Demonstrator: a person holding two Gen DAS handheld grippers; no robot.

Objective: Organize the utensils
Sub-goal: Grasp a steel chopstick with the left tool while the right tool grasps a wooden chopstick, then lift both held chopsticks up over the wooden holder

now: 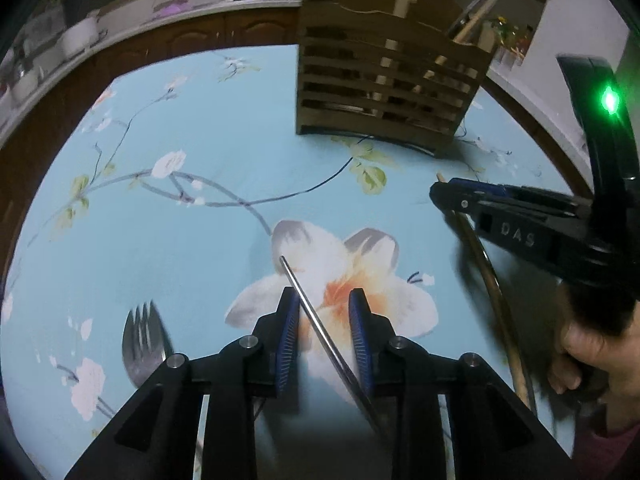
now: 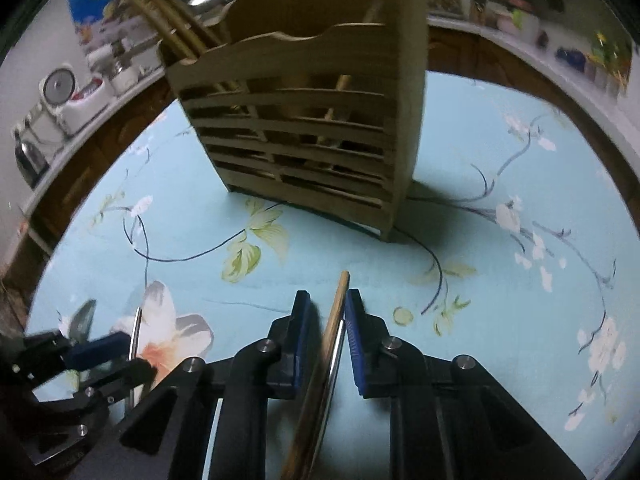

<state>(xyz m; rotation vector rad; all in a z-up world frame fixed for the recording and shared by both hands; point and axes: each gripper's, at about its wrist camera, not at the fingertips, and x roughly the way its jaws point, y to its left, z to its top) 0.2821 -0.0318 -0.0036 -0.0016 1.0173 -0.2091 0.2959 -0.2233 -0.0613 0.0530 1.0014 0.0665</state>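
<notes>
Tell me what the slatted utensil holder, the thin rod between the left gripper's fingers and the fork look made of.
Slatted utensil holder: looks like pale unpainted wood or bamboo, matte, built of flat strips.
Thin rod between the left gripper fingers: likely polished metal, grey with a bright glint; probably a steel chopstick.
Fork: appears to be shiny grey metal, though blurred.

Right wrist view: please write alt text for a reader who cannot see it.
The right gripper stands open around a wooden chopstick and a metal one lying on a blue floral tablecloth. Ahead stands a slatted wooden utensil holder with chopsticks inside; at lower left, the left gripper straddles another metal chopstick.
</notes>
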